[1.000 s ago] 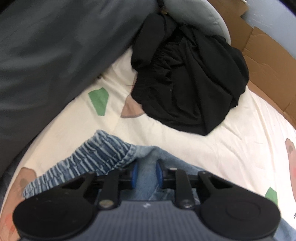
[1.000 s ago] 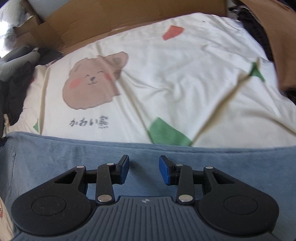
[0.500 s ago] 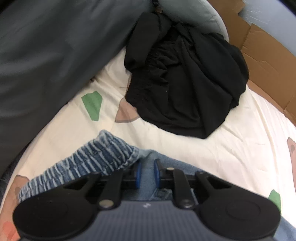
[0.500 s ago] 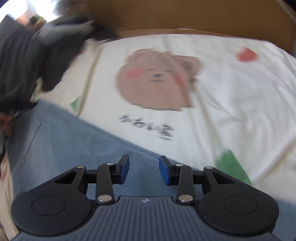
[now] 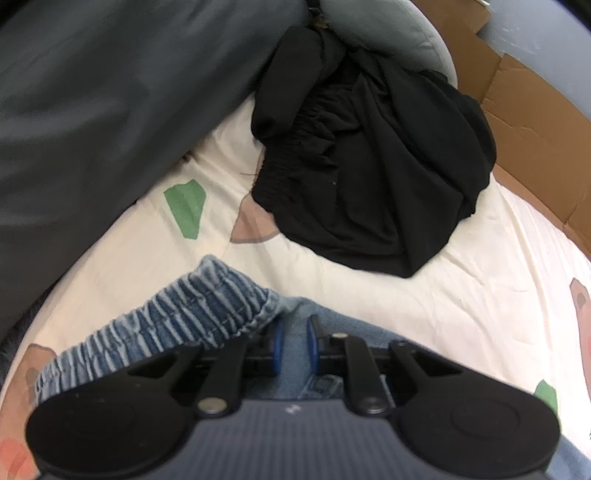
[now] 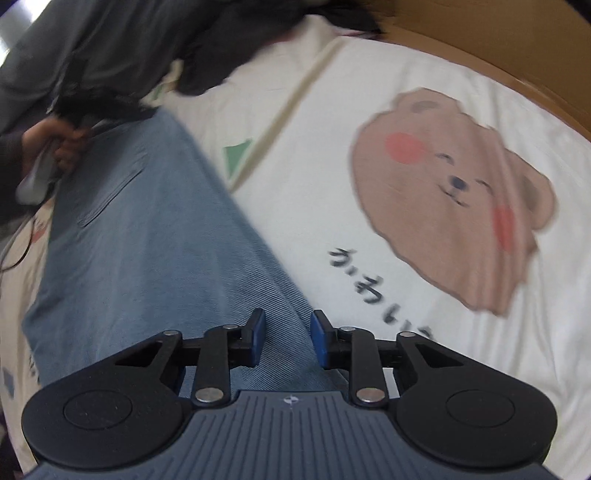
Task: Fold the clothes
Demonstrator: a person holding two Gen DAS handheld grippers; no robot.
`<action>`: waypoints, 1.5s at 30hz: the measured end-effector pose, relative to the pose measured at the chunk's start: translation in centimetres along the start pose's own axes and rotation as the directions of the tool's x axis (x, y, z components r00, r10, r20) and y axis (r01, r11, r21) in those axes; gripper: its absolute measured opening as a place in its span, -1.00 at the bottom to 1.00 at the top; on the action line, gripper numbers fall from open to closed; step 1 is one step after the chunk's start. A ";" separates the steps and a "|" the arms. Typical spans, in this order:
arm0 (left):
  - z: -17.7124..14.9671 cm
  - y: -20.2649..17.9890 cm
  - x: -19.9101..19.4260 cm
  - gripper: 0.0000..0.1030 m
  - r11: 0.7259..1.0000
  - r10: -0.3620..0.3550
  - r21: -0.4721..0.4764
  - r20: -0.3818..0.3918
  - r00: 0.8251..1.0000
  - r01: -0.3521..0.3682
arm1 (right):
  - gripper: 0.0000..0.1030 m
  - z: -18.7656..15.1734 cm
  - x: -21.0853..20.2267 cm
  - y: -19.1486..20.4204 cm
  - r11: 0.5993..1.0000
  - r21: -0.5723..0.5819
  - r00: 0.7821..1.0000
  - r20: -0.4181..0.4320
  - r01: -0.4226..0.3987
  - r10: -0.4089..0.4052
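A cream bedsheet (image 6: 424,92) printed with a brown bear (image 6: 454,218), dark script and green patches took up most of both views and lay bare over its whole right side, giving wide open room there. Brown cardboard (image 5: 535,147) walled in the sheet's far edge, and a dark grey quilt (image 5: 103,110) rose along the left. A crumpled black garment (image 5: 373,177) sat near the quilt and a pale grey pillow (image 5: 391,33), well apart from the jeans. The blue jeans (image 6: 147,258) lay spread flat across the near part of the sheet, one long edge running diagonally beside the bear print. Their gathered elastic waistband (image 5: 177,325) bunched up at the left end. The left gripper (image 5: 294,341) had its blue pads drawn close with denim just beside the waistband pinched between them. The right gripper (image 6: 288,338) stood a little apart over the jeans' edge, gripping nothing. A person's hand (image 6: 55,147) held the left tool's handle at the far end of the jeans.
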State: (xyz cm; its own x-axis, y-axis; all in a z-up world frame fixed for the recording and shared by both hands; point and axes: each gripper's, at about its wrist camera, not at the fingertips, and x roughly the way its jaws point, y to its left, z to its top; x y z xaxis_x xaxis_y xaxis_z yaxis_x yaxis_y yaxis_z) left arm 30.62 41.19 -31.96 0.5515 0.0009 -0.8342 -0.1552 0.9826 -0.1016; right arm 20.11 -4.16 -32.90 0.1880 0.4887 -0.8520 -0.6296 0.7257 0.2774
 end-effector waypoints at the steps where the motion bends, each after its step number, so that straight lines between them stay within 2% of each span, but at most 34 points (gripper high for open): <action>1: 0.0 0.1 0.0 -0.70 1.000 -0.003 -0.002 0.003 1.000 0.003 | -0.36 0.2 0.1 0.3 0.999 -0.033 1.000 -0.009 -0.002 0.002; 4: 0.0 0.1 0.1 -0.70 1.000 -0.005 -0.006 0.006 1.000 0.005 | -0.36 0.6 0.8 0.6 0.998 -0.066 0.999 -0.035 -0.006 0.003; 7: 0.0 0.1 0.2 -0.70 1.000 -0.006 0.002 0.006 1.000 0.006 | -0.76 0.8 1.3 0.5 0.998 -0.059 0.998 -0.052 -0.024 0.020; 8: 0.1 0.1 0.2 -0.70 1.000 -0.007 0.003 0.005 1.000 0.007 | -0.96 0.8 1.4 0.5 0.998 -0.062 0.998 -0.055 -0.028 0.025; 11: -0.2 0.2 -0.1 -0.68 1.000 0.006 -0.019 0.004 1.000 -0.006 | -0.98 0.8 1.3 0.8 0.996 -0.081 0.998 -0.055 -0.020 0.015; 13: -1.9 0.1 -1.9 -0.68 0.989 0.079 -0.124 0.015 0.997 -0.076 | -0.99 0.9 1.0 0.9 0.996 -0.085 0.999 -0.047 -0.003 -0.001; 25: -1.8 -0.3 -1.4 -0.74 0.989 0.096 -0.120 0.036 0.995 -0.091 | -0.99 1.3 1.6 0.9 0.996 -0.036 0.995 -0.051 0.084 -0.086; 28: -1.7 -0.7 -1.5 -0.75 0.987 0.115 -0.120 0.036 0.993 -0.110 | -0.93 1.2 2.1 0.4 0.996 0.019 0.995 -0.042 0.090 -0.089; 29: -1.6 -0.9 -1.9 -0.76 0.986 0.128 -0.116 0.044 0.991 -0.122 | -0.84 1.2 1.7 0.0 0.994 0.057 0.996 -0.029 0.088 -0.087; 32: -2.0 -1.8 -4.1 -0.75 0.985 0.155 -0.096 0.100 0.983 -0.145 | -0.82 0.5 -1.1 -0.9 0.978 0.109 0.982 0.037 0.178 -0.183; 34: -2.8 -2.6 -5.9 -0.73 0.989 0.124 -0.102 0.134 0.983 -0.111 | -0.82 -0.2 -3.1 -1.5 0.967 0.147 0.974 0.051 0.209 -0.219; 37: -4.5 -3.7 -7.5 -0.73 0.992 0.088 -0.104 0.124 0.988 -0.075 | -0.82 -2.0 -6.0 -2.2 0.949 0.197 0.963 0.057 0.248 -0.263; 41: -7.0 -5.6 -9.1 -0.73 0.996 0.051 -0.074 0.095 0.994 -0.044 | -0.82 -4.7 -8.4 -2.2 0.923 0.259 0.952 0.041 0.283 -0.304; 45: -9.4 -8.4 -9.3 -0.73 1.000 -0.001 0.004 0.038 0.999 0.001 | -0.82 -7.5 -8.5 -1.4 0.899 0.319 0.948 -0.002 0.301 -0.317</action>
State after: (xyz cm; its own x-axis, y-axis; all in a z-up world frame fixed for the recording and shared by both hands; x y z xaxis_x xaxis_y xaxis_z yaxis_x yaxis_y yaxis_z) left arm 19.05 31.22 -28.46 0.5825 0.0073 -0.8128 -0.1515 0.9834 -0.0997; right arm 13.70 -12.94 -29.41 0.3763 0.2327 -0.8968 -0.2687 0.9538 0.1347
